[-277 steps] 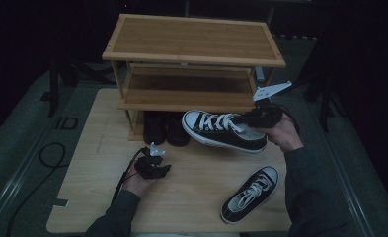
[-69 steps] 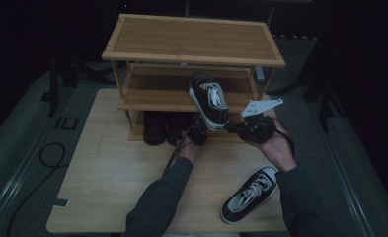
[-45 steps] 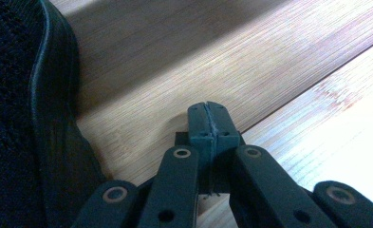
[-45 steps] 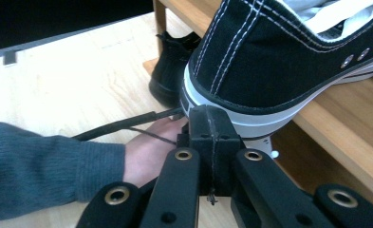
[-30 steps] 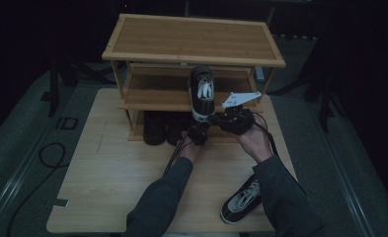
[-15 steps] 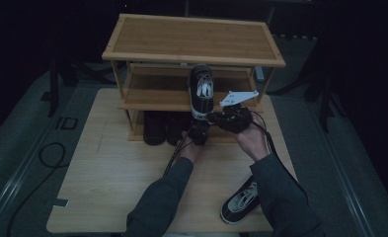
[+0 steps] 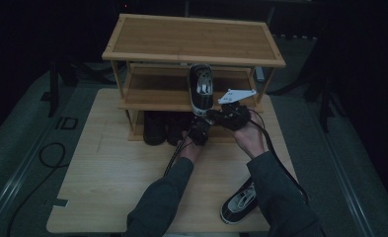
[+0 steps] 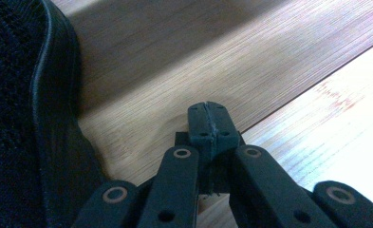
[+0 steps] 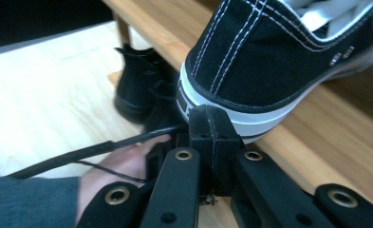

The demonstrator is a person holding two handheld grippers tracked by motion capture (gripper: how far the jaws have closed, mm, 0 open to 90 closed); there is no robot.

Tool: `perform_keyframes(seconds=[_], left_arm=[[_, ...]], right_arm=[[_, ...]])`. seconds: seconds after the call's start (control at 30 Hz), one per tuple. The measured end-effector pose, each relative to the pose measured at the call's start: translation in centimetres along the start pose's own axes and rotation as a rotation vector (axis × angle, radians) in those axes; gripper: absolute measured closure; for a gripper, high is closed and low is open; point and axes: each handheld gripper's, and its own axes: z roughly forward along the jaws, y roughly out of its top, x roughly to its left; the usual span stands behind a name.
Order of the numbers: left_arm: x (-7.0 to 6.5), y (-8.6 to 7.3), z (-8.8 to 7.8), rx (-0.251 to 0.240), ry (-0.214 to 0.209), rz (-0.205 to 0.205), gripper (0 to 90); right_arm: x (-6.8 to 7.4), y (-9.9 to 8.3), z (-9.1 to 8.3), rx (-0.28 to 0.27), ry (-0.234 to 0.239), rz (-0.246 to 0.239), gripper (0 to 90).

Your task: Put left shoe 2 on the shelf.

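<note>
Two black canvas sneakers with white soles show from the high view: one [image 7: 201,92] sits on the middle shelf of the three-tier bamboo shoe rack [image 7: 191,37], toe pointing inward and heel at the front edge, and the other [image 7: 240,203] lies on the pale wooden table [image 7: 107,168] near the person's right sleeve. That view also takes in the dark boots [image 7: 159,129] under the rack, with both hands bunched at the shelf's front edge.

Closer in, the right gripper view gives what the high view cannot: white double stitching along the heel, a white rubber band with a dark stripe, and a pale lining. The right gripper [image 9: 210,124] has its jaws clenched together with nothing between them, tips pressed against the sneaker's heel, which juts slightly past the shelf edge. The person's other hand shows below it.

Along the left gripper [image 8: 209,121], jaws likewise clenched and empty, lies bare wood grain, with a dark woven shoe upper [image 8: 18,118] close at the left.
</note>
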Motion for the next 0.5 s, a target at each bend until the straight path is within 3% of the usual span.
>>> perform_keyframes(seconds=[0.1, 0.5], left_arm=[[0.01, 0.00, -0.01, 0.000, -0.002, 0.001, 90.0], [-0.11, 0.06, -0.03, 0.005, 0.007, -0.002, 90.0]], right_arm=[[-0.52, -0.07, 0.16, -0.009, 0.015, 0.023, 90.0], [-0.33, 0.25, 0.81, -0.017, 0.005, 0.020, 90.0]])
